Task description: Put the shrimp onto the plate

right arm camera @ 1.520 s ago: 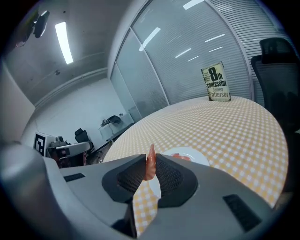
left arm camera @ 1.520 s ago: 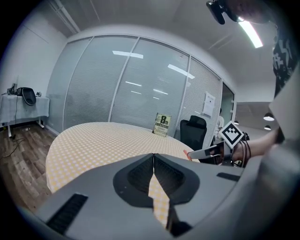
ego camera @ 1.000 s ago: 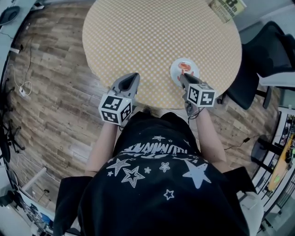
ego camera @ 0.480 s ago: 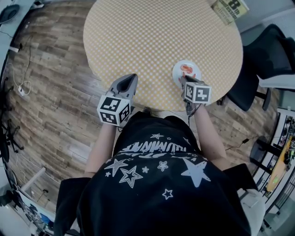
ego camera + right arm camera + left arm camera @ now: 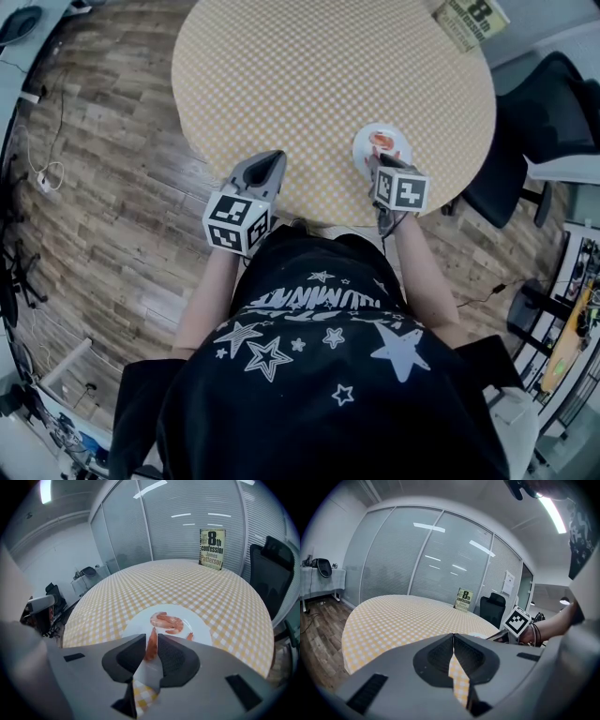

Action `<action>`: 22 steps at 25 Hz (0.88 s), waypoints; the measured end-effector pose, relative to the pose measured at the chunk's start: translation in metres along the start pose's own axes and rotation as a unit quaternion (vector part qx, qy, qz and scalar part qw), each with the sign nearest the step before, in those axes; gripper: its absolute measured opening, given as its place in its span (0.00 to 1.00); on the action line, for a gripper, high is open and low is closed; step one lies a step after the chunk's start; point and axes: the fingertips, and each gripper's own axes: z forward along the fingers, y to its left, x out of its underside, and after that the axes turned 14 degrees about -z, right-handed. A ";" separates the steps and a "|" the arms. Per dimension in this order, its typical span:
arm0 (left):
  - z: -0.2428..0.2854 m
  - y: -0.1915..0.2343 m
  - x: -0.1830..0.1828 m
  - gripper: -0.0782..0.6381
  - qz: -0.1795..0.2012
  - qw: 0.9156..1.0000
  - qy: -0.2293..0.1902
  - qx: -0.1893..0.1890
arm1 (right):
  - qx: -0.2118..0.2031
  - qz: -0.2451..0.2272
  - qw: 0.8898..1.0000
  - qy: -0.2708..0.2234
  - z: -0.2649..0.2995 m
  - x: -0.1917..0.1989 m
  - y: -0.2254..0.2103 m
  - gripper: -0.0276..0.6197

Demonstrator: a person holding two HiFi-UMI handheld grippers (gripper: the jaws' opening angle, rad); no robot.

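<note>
Shrimp (image 5: 152,645), pink-orange and glossy, stands pinched between the two dark ribbed jaws of the right gripper (image 5: 151,638), which are closed on its body, over the near edge of a round white plate (image 5: 199,630). More shrimps (image 5: 167,622), curled and of the same colour, lie together in the middle of this plate. The plate sits near the person's edge of a round table (image 5: 187,581) covered with a cloth of small yellow and white checks. A book (image 5: 212,549) stands upright at the far edge, and a black office chair (image 5: 274,569) is just beside the table. The left gripper (image 5: 453,637) is over the table edge, well apart from the plate, its jaws pressed together on nothing. The floor (image 5: 103,187) is of wood planks; the walls are glass with blinds.
</note>
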 end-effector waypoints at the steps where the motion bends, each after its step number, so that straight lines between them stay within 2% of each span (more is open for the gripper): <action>1: 0.001 -0.001 0.000 0.12 0.000 1.000 0.001 -0.001 | -0.001 0.001 1.000 -0.004 -0.002 -0.001 -0.001 0.15; 7: 0.007 -0.006 0.002 0.12 0.005 1.000 0.006 0.004 | 0.007 0.020 0.998 -0.055 -0.022 -0.019 -0.006 0.15; 14: 0.008 -0.026 0.005 0.12 0.018 1.000 0.007 0.013 | -0.035 0.018 0.988 -0.146 -0.057 -0.040 0.007 0.15; 22: 0.008 -0.058 0.015 0.12 0.029 0.999 0.010 0.020 | -0.033 0.021 0.983 -0.179 -0.095 -0.028 -0.008 0.12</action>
